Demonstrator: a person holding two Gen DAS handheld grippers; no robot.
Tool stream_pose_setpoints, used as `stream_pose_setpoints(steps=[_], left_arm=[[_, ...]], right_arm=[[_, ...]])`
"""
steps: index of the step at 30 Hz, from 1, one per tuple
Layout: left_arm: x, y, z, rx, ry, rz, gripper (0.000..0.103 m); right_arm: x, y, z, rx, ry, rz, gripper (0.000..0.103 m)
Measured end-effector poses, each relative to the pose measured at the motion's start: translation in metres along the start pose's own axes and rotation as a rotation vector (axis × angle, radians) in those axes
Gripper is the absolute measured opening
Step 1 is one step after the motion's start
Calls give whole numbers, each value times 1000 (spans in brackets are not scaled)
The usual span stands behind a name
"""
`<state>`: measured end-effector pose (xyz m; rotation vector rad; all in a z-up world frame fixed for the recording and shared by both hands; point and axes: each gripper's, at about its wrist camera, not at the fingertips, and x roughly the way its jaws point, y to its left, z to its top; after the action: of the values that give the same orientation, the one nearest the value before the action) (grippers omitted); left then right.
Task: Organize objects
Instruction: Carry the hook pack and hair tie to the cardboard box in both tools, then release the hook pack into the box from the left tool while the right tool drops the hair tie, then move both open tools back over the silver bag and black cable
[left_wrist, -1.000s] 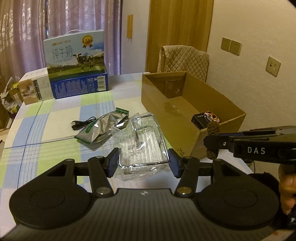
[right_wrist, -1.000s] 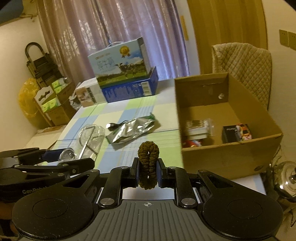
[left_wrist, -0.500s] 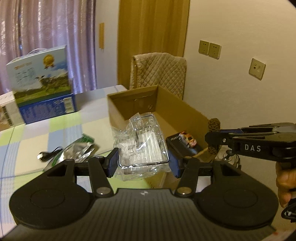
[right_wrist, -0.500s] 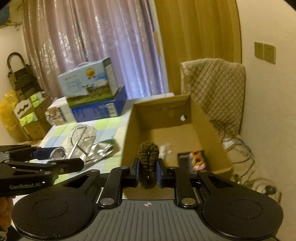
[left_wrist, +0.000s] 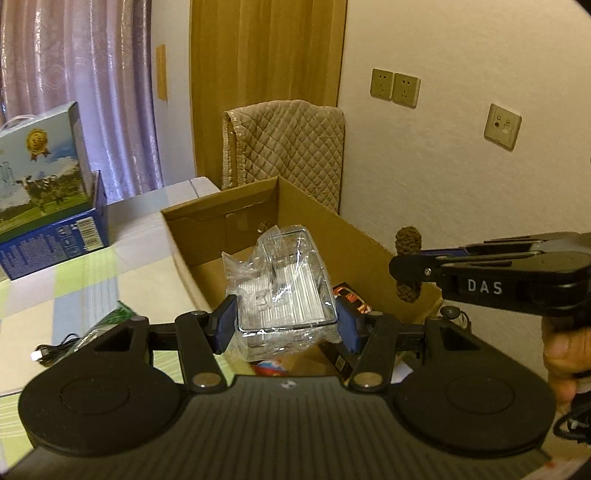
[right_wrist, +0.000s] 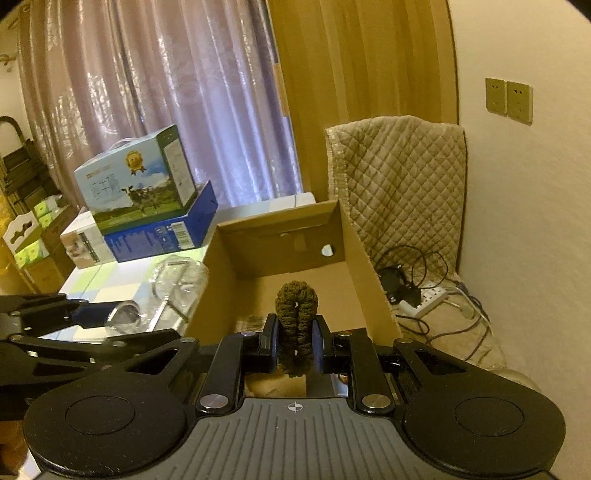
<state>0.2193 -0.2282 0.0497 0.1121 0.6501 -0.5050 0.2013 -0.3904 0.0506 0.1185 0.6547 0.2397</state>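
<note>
Cardboard box (left_wrist: 303, 218), open-topped and plain brown, sits at the right edge of my checked tablecloth (left_wrist: 77, 280), before a quilted chair cover (left_wrist: 288, 147). Over it, my left gripper (left_wrist: 286, 323) clamps a crinkly clear plastic package (left_wrist: 284, 291) between 2 blue pads. My right gripper (right_wrist: 295, 341) pinches a knobbly brown scrunchie (right_wrist: 295, 325) upright above the box's near end.

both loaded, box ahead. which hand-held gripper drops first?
Probably right. The right hand-held gripper holds the brown scrunchie directly over the cardboard box. The left hand-held gripper carries the plastic-wrapped clear container above the near edge.
</note>
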Motion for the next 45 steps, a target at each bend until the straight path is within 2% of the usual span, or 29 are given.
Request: stream_pose_setpoints(steps=[2, 6, 14, 26, 27, 28, 29, 31, 36, 45], left_arm=[[8, 2, 0, -13, -3, -7, 58], [7, 14, 0, -45, -24, 2, 58], [-17, 57, -13, -155, -23, 74, 58], [-39, 80, -29, -210, -23, 134, 62], [-39, 81, -30, -214, -22, 137, 62], [-38, 82, -31, -218, -21, 139, 63], [-38, 83, -32, -223, -19, 140, 64], [-38, 85, -35, -230, -16, 141, 64], [-42, 93, -43, -251, -11, 153, 66], [-60, 105, -58, -283, -6, 178, 69]], right_arm=[[1, -4, 1, 8, 2, -1, 15], [1, -8, -2, 23, 5, -1, 15], [4, -7, -6, 34, 19, 14, 15], [13, 7, 4, 30, 1, 36, 15], [15, 7, 5, 30, -4, 43, 17], [17, 6, 5, 30, -9, 53, 33], [18, 5, 6, 36, -18, 59, 56], [18, 3, 5, 57, -47, 64, 71], [14, -8, 2, 121, -57, 61, 71], [0, -1, 0, 115, -39, 63, 71]])
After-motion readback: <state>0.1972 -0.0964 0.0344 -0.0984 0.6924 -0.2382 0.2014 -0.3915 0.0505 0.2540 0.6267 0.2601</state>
